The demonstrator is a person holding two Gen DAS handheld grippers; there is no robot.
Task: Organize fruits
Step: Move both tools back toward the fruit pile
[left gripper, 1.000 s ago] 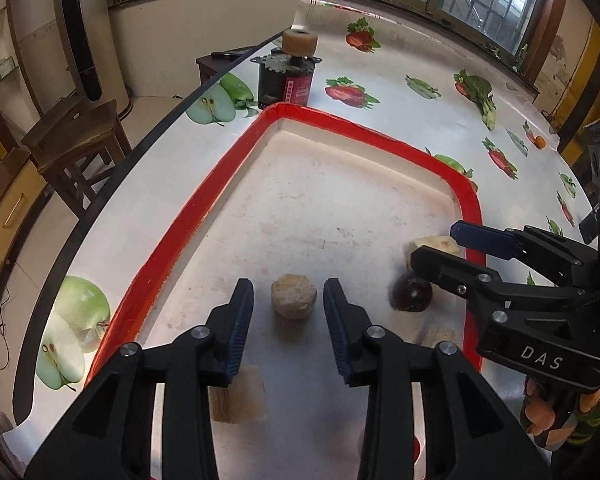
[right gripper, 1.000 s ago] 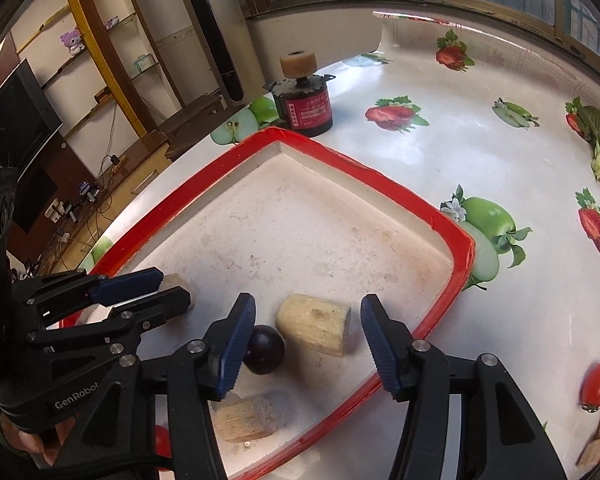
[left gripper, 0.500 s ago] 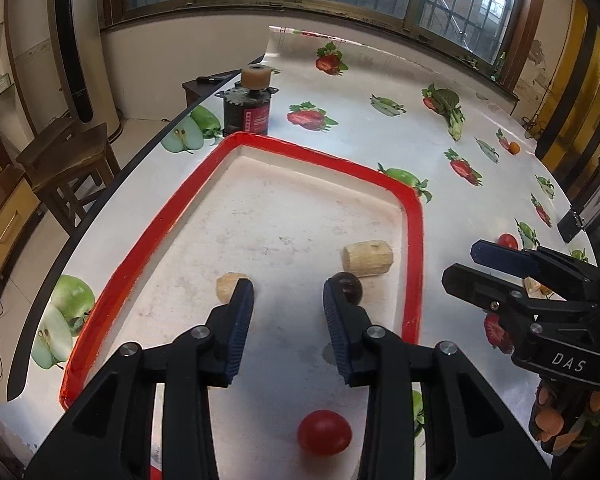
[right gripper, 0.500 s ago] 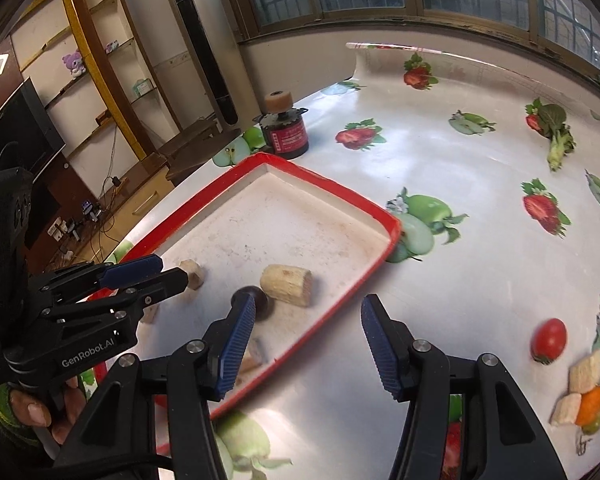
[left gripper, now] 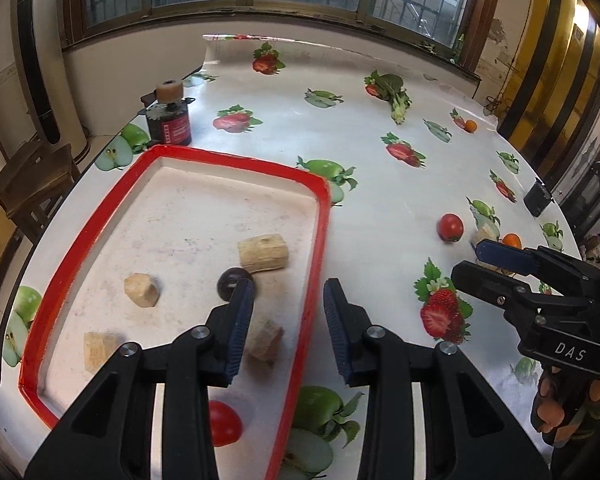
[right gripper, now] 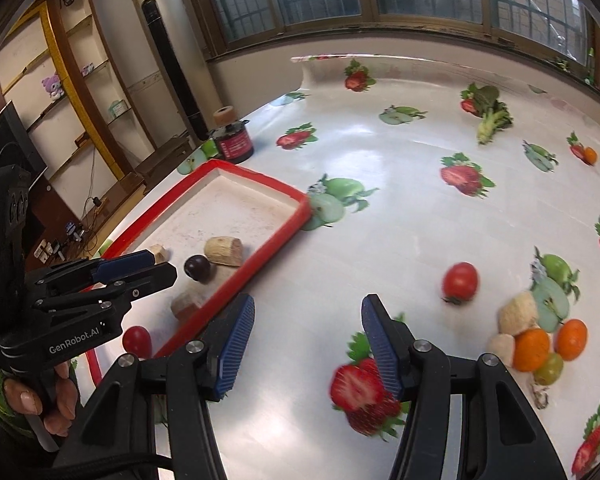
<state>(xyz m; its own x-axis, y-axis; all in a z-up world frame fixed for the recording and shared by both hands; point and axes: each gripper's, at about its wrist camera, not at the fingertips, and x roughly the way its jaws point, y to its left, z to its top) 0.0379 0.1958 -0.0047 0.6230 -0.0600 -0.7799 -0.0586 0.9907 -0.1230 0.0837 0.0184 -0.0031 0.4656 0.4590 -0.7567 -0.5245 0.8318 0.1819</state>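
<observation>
Both grippers are hanging empty, jaws apart — left gripper [left gripper: 288,312] straddling the tray [left gripper: 318,240] rim, right gripper [right gripper: 308,336] short of the tomato [right gripper: 460,282].

My right gripper [right gripper: 306,340] hangs over the bare worktop [right gripper: 400,216], its jaws apart with nothing between them. Ahead and to its right a red tomato [right gripper: 460,282] lies alone; further right sits a cluster of oranges [right gripper: 532,350] and pale chunks. To its left is the red-rimmed tray [right gripper: 260,256], holding a dark plum [right gripper: 197,268] and a tan log piece [right gripper: 224,251]. My left gripper [right gripper: 156,266] reaches over the tray's near end, empty.
</observation>
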